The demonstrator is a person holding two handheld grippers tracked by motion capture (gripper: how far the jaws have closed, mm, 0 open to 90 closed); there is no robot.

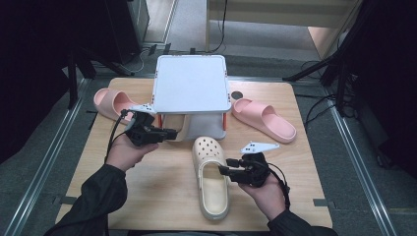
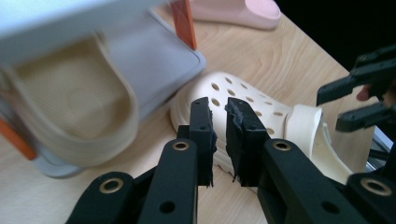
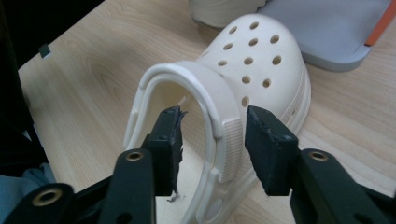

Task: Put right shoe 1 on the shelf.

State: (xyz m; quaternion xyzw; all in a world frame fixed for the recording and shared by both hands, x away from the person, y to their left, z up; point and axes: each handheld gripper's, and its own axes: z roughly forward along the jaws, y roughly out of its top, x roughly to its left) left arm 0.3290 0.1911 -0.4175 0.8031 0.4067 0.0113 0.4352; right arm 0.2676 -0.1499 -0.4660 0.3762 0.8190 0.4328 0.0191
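Observation:
A cream clog (image 1: 210, 153) lies on the wooden table in front of a grey two-shelf rack (image 1: 192, 83). My right gripper (image 1: 222, 170) stands open, its jaws either side of the clog's heel strap (image 3: 219, 107) without pressing it. A second cream clog (image 2: 70, 107) sits on the rack's lower shelf. My left gripper (image 1: 171, 132) hovers just in front of that shelf, shut with nothing between its jaws (image 2: 219, 105). The left gripper view also shows the right gripper (image 2: 345, 105) by the clog on the table (image 2: 261, 112).
One pink slipper (image 1: 110, 102) lies left of the rack and another (image 1: 265, 118) right of it. The rack's top shelf is bare, and orange posts (image 2: 184, 23) hold it above the lower shelf (image 3: 327, 32). Bare wood (image 1: 162, 187) spreads across the front left.

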